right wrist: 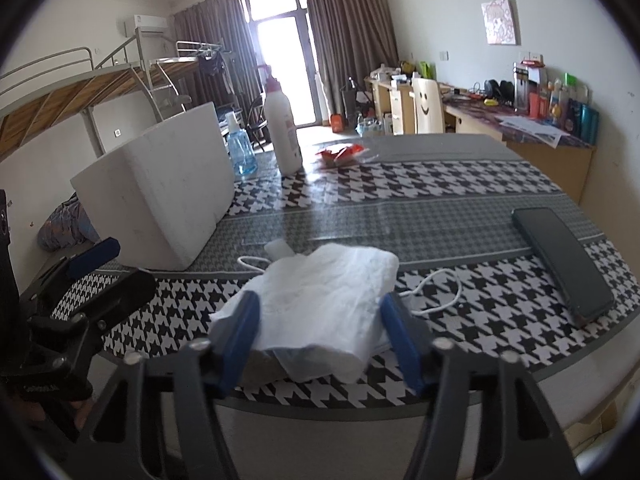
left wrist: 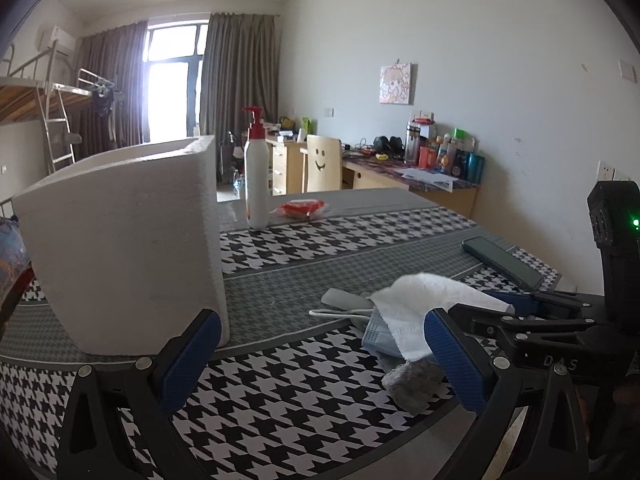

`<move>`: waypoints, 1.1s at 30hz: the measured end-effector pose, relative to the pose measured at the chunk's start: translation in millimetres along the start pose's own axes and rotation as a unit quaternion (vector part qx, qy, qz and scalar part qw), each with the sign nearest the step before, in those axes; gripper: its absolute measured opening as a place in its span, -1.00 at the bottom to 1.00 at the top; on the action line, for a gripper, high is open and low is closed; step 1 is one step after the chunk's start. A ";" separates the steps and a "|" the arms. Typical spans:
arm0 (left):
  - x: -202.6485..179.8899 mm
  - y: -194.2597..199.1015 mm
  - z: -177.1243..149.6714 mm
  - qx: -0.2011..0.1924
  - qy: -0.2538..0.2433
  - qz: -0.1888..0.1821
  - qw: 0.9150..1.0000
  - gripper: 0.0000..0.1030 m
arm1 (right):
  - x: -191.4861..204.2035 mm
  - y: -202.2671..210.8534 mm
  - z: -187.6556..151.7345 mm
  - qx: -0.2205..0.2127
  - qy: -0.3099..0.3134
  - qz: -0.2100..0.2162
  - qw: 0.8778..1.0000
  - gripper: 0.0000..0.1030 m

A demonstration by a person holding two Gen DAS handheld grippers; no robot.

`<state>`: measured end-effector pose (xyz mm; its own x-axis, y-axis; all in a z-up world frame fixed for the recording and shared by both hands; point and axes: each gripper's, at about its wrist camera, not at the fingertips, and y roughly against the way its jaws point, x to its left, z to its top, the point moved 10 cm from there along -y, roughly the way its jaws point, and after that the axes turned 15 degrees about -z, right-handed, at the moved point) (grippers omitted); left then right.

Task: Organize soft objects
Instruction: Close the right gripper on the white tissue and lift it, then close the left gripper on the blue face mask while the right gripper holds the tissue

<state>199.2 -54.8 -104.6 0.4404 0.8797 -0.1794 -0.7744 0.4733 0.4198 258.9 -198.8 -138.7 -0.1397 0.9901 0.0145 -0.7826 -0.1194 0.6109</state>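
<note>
I found a dormitory room with a bunk bed (right wrist: 100,92), brown curtains (left wrist: 240,76) at a bright window, and a cluttered desk (left wrist: 424,184) along the right wall. The work surface was a table under a houndstooth cloth (left wrist: 304,392). On its left stood a white foam box (left wrist: 128,248), open at the top. Beyond it I noted a white pump bottle (left wrist: 256,172) with a red cap, a blue spray bottle (right wrist: 240,152) (seen only from the right wrist) and a red snack packet (left wrist: 302,208). A dark phone (right wrist: 564,260) lay flat at the right.

The soft objects sat in a pile at the near edge, to the right of the box: a white tissue (right wrist: 320,300) draped on top, a blue face mask (left wrist: 380,332) beneath it with its white ear loop (right wrist: 440,292) trailing on the cloth, and a grey lump (left wrist: 412,380) at the nearest side.

My left gripper (left wrist: 320,356) stood wide open over bare cloth, its right finger beside the pile. My right gripper (right wrist: 320,340) was partly open, its blue pads (right wrist: 240,336) flanking the near end of the tissue; I could not tell whether they touched it.
</note>
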 end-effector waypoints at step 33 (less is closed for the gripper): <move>-51.9 -37.8 -5.8 0.051 -0.037 -0.052 0.997 0.98 | -42.9 35.1 33.2 -0.057 -0.072 0.013 0.996 -0.79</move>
<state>203.0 -118.1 -116.3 0.5514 0.8183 -0.1625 -0.6742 0.5518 0.4908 257.5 -242.9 -91.6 -0.0792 0.9859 0.1473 -0.8448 -0.1449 0.5151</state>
